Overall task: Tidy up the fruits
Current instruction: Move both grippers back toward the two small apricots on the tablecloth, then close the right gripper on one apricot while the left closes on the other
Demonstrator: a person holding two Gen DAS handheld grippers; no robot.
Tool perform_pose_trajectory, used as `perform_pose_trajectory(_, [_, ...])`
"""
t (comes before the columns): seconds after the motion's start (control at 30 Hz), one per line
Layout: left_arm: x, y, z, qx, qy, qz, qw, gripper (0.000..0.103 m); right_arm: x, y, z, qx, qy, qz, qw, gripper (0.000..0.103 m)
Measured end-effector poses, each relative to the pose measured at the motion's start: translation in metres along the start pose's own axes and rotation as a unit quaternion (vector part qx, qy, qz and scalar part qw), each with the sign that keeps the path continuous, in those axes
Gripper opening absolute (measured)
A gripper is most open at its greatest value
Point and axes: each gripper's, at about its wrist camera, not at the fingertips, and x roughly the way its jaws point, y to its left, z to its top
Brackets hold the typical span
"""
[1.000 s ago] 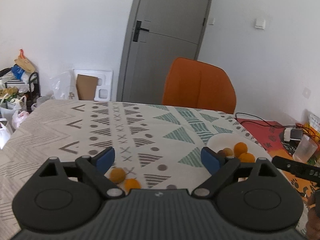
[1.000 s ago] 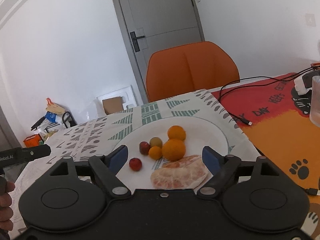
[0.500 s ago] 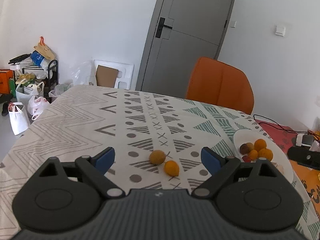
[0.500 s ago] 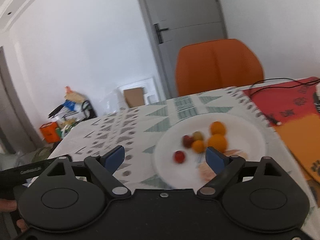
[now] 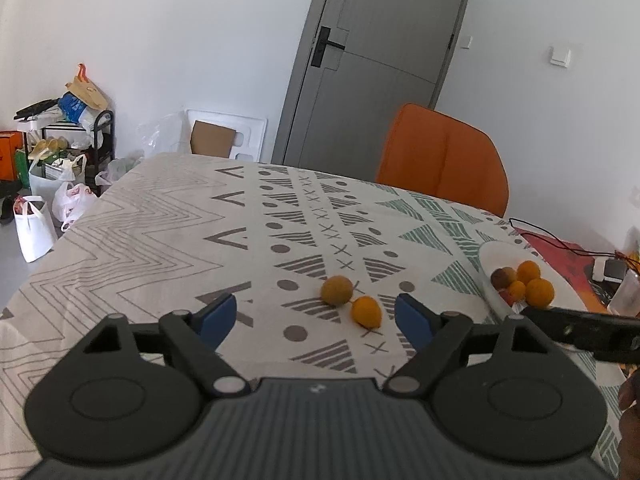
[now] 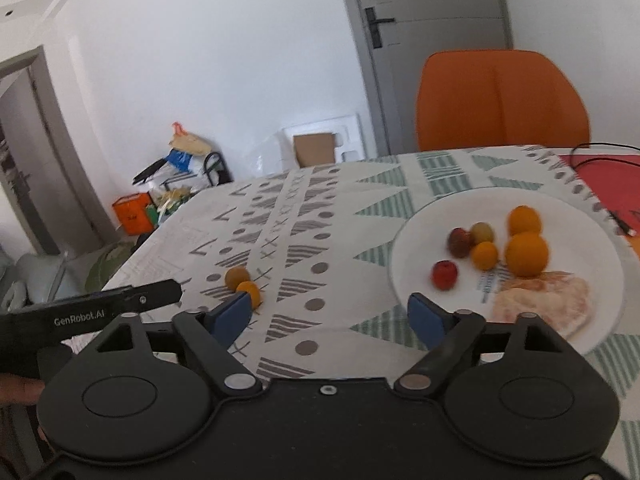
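Observation:
Two small fruits lie loose on the patterned tablecloth: a dull yellow-brown one [image 5: 337, 290] and an orange one [image 5: 366, 311] touching it; both also show in the right wrist view [image 6: 237, 277] [image 6: 249, 290]. A white plate [image 6: 420, 288] holds several fruits: two oranges [image 6: 526, 254], small red and dark ones, and a peeled pomelo piece [image 6: 544, 300]. My left gripper [image 5: 316, 320] is open and empty, just short of the loose fruits. My right gripper [image 6: 328, 312] is open and empty, left of the plate.
An orange chair [image 5: 442, 156] stands at the table's far side. A red mat with cables [image 5: 560, 248] and a clear cup [image 5: 628, 294] lie right of the plate. Bags and a rack [image 5: 60, 152] stand on the floor at left.
My left gripper drew back and rose, so the two loose fruits now lie ahead of the fingers. My right gripper swung left, and the plate shifted to the right of its view.

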Motion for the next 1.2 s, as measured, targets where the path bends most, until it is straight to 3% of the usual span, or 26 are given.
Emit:
perform_pose_trajectory(0.37, [0.017,0.028,0.003,-0.030,-0.004,0.017,0.9994,0.075,0.041,0.026,0.004,-0.057,0.028,0.032,0.997,0.076])
perform_pose_trajectory(0.63, [0.024,0.041,0.002,-0.049,0.001,0.013,0.9987,0.068,0.058,0.049,0.013,-0.103,0.023,0.050,0.993,0.072])
perform_pose_trajectory(0.8, [0.029,0.045,0.002,-0.058,0.010,0.001,0.9983,0.062,0.074,0.057,0.009,-0.112,0.048,0.057,0.991,0.059])
perform_pose_trajectory(1.1, [0.034,0.046,0.002,-0.055,0.025,-0.008,0.9981,0.059,0.093,0.061,0.007,-0.120,0.066,0.063,0.989,0.050])
perform_pose_trajectory(1.13, [0.034,0.046,0.002,-0.053,0.028,-0.009,0.9982,0.059,0.094,0.062,0.007,-0.124,0.065,0.064,0.988,0.047])
perform_pose_trajectory(1.2, [0.035,0.045,0.001,-0.050,0.034,-0.006,0.9982,0.059,0.099,0.062,0.006,-0.126,0.074,0.065,0.987,0.026])
